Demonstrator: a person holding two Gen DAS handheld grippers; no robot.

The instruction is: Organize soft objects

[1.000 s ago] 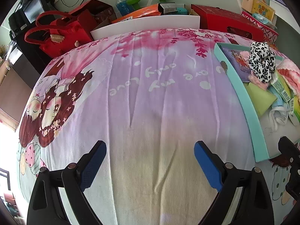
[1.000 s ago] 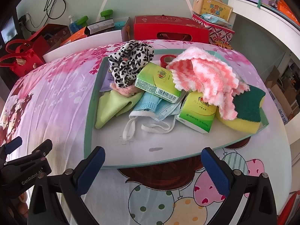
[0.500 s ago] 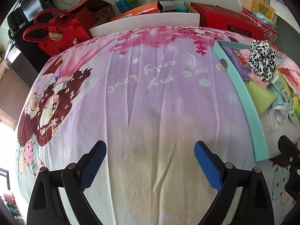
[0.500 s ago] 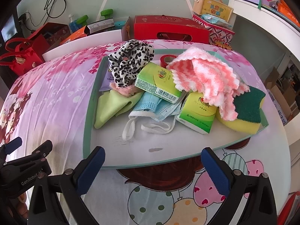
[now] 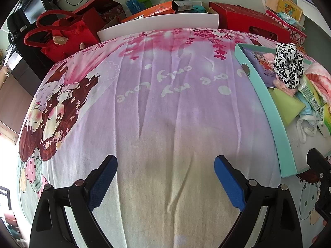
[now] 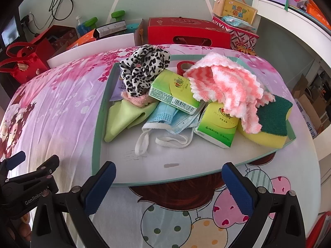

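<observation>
Right wrist view: our right gripper (image 6: 168,178) and left gripper (image 5: 165,176) hang wide open, empty — we should approach the teal tray (image 6: 96,144)'s leopard-print fabric scrunchie (image 6: 142,70) squarely, pinching only it.

Left gripper (image 5: 165,169): we hold it with jaws spread wide, nothing between the blue pads (image 5: 102,183), pointing forward and slightly downward.
Right gripper (image 6: 168,175): we hold it likewise wide apart and empty, blue pads (image 6: 238,188) facing inward.
Relation: our two grippers sit side by side, apart, each at the edge of the other's view.
</observation>
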